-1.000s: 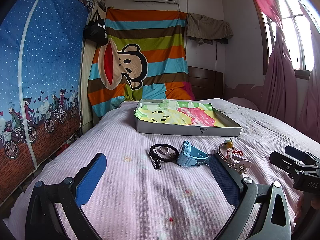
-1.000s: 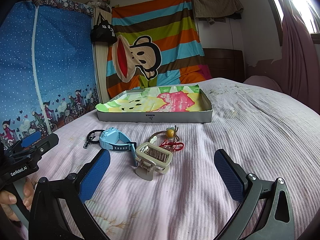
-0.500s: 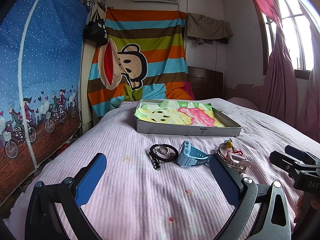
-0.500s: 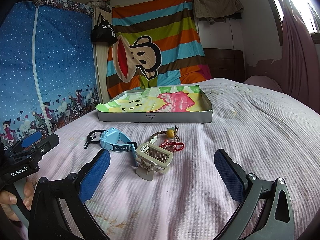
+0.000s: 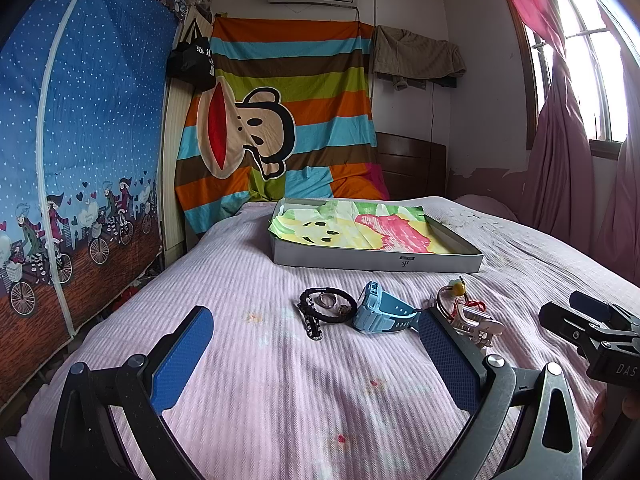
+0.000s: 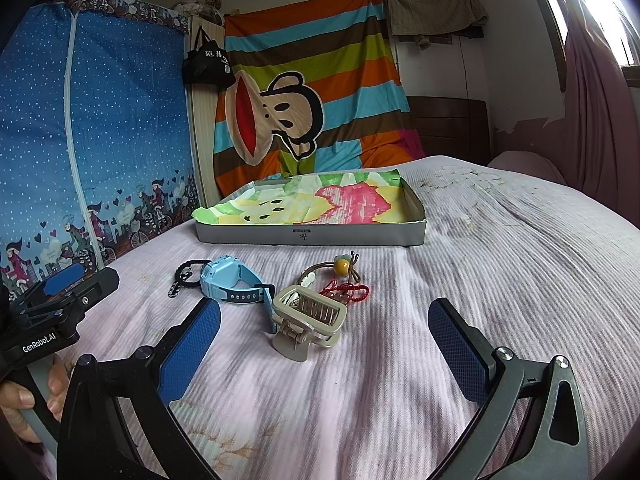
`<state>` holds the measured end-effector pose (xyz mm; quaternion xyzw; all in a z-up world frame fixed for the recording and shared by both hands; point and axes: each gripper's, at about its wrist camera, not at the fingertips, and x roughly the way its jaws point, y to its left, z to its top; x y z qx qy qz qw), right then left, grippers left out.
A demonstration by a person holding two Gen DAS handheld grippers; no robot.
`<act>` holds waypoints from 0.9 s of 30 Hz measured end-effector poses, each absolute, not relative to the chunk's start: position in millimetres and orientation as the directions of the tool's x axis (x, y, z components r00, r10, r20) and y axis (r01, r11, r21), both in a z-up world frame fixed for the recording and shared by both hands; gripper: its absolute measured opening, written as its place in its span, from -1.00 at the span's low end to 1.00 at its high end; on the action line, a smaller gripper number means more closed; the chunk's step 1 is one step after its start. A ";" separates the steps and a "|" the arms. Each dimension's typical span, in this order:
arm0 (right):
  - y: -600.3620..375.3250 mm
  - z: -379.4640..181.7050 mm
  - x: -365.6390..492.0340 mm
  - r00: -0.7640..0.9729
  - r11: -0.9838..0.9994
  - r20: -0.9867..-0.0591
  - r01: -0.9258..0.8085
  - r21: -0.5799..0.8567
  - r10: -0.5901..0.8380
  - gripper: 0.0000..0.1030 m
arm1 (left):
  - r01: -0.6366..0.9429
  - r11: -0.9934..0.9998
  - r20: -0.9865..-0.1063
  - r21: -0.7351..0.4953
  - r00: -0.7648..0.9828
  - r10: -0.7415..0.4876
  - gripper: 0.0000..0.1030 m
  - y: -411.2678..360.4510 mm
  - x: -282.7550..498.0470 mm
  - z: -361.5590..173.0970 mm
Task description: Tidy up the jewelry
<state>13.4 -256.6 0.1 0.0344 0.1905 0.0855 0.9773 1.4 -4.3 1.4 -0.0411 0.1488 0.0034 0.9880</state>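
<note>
Nothing has moved: both grippers' ridged blue jaws stay spread wide over the ribbed pink bedspread.

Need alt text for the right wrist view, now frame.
An open right gripper hovers above a pink bedspread, facing a beige hair claw clip, blue watch, beaded hair tie and red cord. Behind them sits a shallow grey box.

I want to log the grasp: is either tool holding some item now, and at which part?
Nothing is held. The left tool and right tool are both open above the bed.
</note>
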 end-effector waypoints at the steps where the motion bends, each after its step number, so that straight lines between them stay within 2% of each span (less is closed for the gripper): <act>1: -255.8 0.8 10.6 0.914 0.983 -0.364 -0.154 0.099 0.180 0.98 | -0.019 0.997 -0.295 -0.080 0.956 -0.005 1.00 -4.3 1.4 1.4; 15: -250.7 10.3 16.1 0.923 0.985 -0.346 -0.150 0.081 0.169 0.98 | -0.013 0.997 -0.239 -0.078 0.971 -0.006 1.00 -7.7 -5.0 7.5; 27: -248.7 15.2 39.2 0.926 0.982 -0.327 -0.176 0.063 0.187 0.98 | 0.089 0.988 -0.294 -0.123 0.948 -0.122 1.00 -8.0 35.9 18.0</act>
